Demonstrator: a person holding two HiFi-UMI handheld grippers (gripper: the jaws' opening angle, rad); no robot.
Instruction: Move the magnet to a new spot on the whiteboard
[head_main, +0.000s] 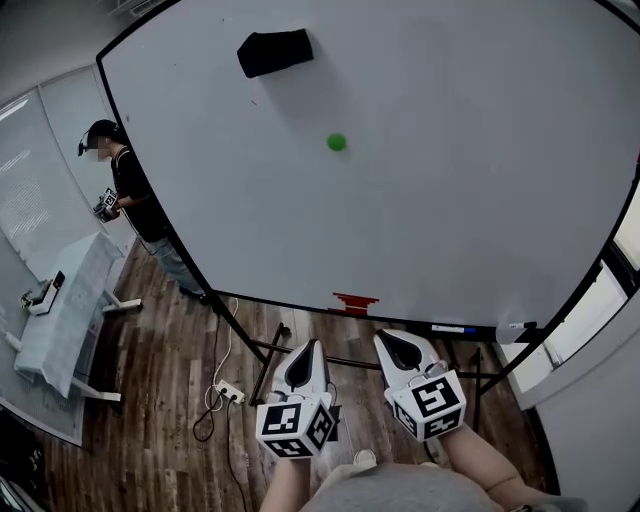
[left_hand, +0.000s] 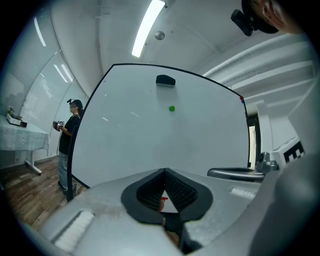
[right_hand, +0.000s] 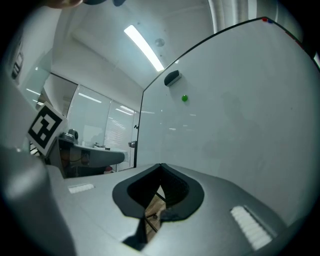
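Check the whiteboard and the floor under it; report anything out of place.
Nothing looks damaged or spilled. The round green magnet and black eraser sit on the white whiteboard. Only oddity: a white power strip lies loose on the wooden floor by the stand.

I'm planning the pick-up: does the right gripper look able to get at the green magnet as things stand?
Probably yes. The magnet sits alone on bare whiteboard, the black eraser well clear of it. The right gripper is short of the board, jaws shut, so must advance and open.
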